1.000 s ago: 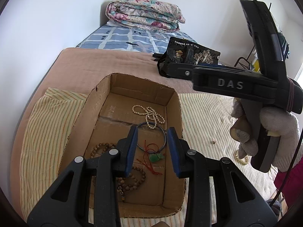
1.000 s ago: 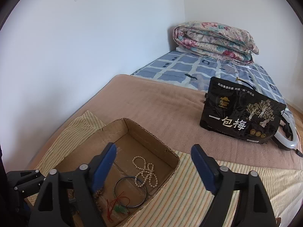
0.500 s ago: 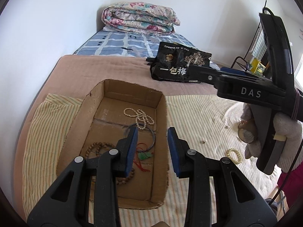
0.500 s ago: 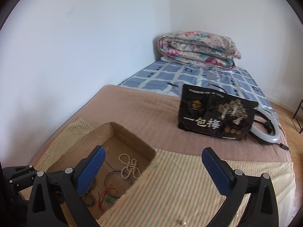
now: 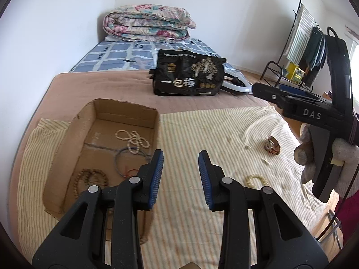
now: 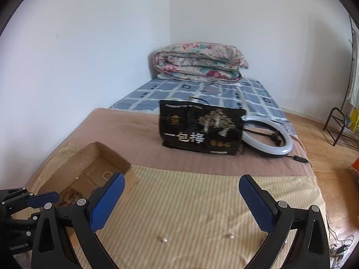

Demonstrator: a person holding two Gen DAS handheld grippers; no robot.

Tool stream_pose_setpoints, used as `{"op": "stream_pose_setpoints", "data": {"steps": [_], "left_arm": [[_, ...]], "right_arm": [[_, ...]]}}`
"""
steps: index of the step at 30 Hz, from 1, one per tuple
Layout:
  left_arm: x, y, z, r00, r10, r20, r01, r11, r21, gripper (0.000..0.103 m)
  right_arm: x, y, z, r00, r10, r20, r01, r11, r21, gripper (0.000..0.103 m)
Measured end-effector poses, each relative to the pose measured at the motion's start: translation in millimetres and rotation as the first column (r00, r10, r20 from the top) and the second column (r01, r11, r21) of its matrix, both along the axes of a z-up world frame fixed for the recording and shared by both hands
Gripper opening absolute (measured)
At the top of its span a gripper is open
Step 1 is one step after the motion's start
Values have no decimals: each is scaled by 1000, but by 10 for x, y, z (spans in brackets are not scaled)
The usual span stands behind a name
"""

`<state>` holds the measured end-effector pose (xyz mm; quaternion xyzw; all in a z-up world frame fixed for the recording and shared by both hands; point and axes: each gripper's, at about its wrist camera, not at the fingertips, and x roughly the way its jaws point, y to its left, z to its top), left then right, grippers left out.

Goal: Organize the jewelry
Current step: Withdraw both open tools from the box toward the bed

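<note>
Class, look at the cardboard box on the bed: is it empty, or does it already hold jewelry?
Not empty. The open-topped box already holds a pale bead strand, a thin dark bangle and brown wooden beads on its floor.

open way: striped cloth (image 6: pixel 190 201) in the middle | in the way: box wall (image 5: pixel 156 134) left, black bag (image 6: pixel 200 130) far back

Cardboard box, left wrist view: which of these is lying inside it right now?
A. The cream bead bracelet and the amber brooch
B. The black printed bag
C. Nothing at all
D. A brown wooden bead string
D: the brown wooden bead string lies on the floor of the cardboard box, beside a pale bead necklace.
</note>
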<state>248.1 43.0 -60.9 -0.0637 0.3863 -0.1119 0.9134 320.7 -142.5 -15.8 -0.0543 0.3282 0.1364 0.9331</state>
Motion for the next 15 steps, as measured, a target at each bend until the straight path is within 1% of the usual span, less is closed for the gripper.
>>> {"op": "stream_pose_setpoints", "data": {"steps": [4,7,15], "left_arm": [[2,-185,15,1000,-29,0,29,1000,1,32],[-5,-304,9,999,-49,-1,49,999,5,32],[38,-623,-86,995,-100,-25,100,995,12,32]], "right_arm": [[-86,-282,19,999,-43,16,43,999,-6,103],[-138,-512,4,997,-75,12,75,997,-6,103],[-275,-1138,-108,987,-160,21,162,985,-66,103]]}}
